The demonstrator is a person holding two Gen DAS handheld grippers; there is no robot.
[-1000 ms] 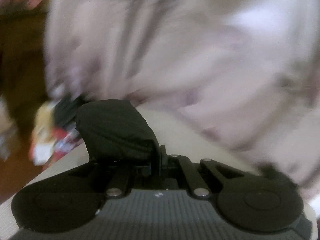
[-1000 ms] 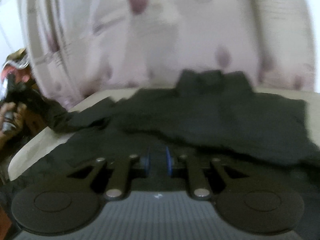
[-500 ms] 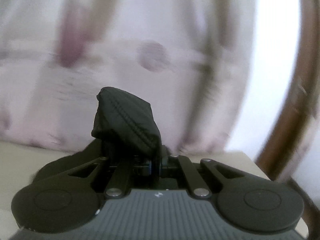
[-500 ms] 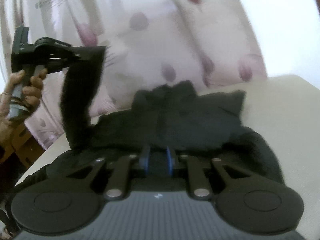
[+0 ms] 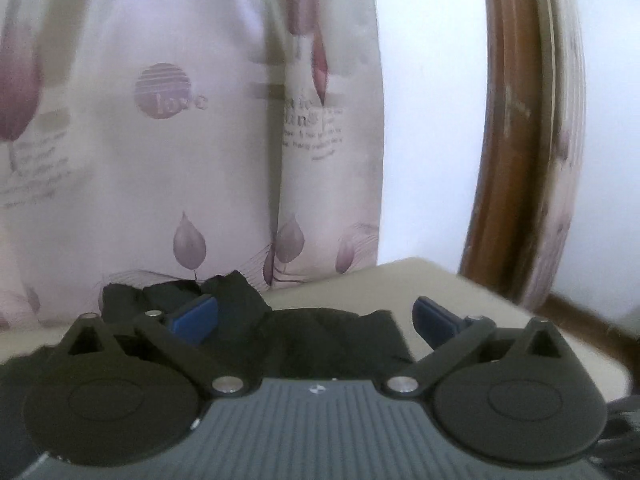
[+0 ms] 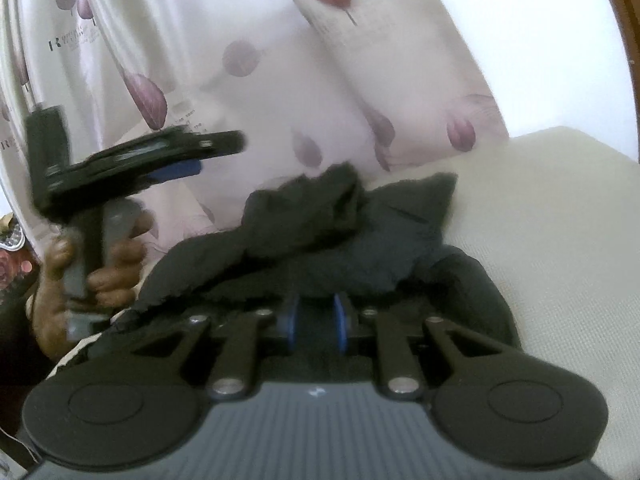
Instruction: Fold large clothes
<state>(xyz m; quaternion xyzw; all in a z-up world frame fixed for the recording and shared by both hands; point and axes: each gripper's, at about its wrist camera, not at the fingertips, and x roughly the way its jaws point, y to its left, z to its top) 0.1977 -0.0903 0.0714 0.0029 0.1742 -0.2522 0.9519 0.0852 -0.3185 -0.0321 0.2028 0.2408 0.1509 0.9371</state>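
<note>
One black garment (image 6: 344, 236) lies on the cream surface (image 6: 560, 248). The left gripper (image 5: 316, 316) has just opened wide, empty; the right gripper (image 6: 314, 322) pinches the garment.

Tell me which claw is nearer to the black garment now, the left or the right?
Right. The right claw sits on the black garment, with cloth between its pads. The left claw, just opened wide, hovers above it, empty.

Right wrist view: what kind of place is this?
Probably a home room, maybe a bedroom: printed curtain close behind a cream padded surface, dark garment on it, brown wooden frame beside a bright window.
</note>
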